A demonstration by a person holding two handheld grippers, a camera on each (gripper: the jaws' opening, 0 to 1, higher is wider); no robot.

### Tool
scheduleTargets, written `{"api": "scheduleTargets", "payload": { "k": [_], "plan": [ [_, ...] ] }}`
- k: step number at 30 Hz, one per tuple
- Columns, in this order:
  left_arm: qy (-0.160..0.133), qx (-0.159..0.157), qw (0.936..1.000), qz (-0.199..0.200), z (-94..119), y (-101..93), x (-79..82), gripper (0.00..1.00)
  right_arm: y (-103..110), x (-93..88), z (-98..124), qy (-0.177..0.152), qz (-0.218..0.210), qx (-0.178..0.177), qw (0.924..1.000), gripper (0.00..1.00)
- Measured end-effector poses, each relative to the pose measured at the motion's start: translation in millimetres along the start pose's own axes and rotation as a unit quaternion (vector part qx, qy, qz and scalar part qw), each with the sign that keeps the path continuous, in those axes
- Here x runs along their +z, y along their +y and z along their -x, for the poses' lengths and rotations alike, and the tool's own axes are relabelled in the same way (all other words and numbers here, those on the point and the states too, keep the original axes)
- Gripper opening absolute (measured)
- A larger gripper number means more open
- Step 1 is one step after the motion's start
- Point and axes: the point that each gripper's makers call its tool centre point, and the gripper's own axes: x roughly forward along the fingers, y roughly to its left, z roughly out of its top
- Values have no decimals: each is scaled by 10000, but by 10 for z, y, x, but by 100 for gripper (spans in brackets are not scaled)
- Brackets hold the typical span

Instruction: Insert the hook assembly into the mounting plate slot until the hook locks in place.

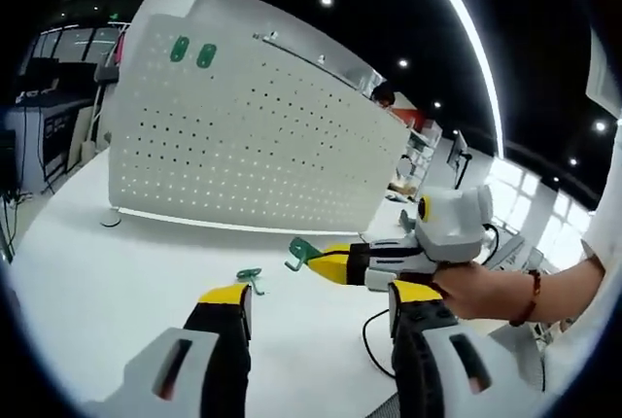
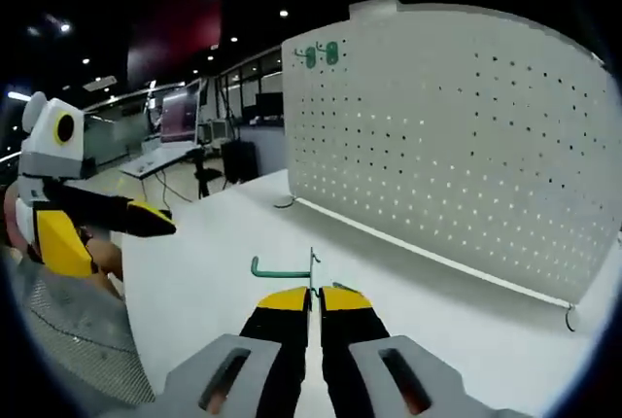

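Yellow-tipped fingers (image 2: 292, 303) of the right gripper (image 2: 316, 299) are pressed together on a green hook (image 2: 284, 267); its flat end stands upright between the tips and its curved arm reaches to the left. In the left gripper view the same hook (image 1: 303, 252) sticks out from this gripper's tips (image 1: 330, 264), held above the white table (image 1: 117, 272) and well apart from the board.

On the left gripper (image 1: 321, 303) the fingers are spread wide with nothing between them. Just beyond its left finger (image 1: 229, 297) a second green hook (image 1: 250, 277) lies on the table.

Farther away stands the white board with many small holes (image 1: 262, 136), upright on small feet. Two green pieces (image 1: 192, 52) already sit near its top far-left corner; in the right gripper view they show at the top left of the board (image 2: 457, 136).

I judge the step to be the carrying of the hook toward the board; insertion is not yet begun. The next move asks to bring the hook up to a free row of holes, turn its flat end square to the board face, then push in and down until it catches. Which holes are meant, I cannot tell.
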Motion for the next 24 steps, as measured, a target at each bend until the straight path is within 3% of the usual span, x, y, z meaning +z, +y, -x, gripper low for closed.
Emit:
{"api": "scheduleTargets", "payload": {
  "k": [24],
  "plan": [
    [-330,-566,9947,787,-96,-316,128,51,316,345,468,-910,-17,213,9956,2]
  ]
}}
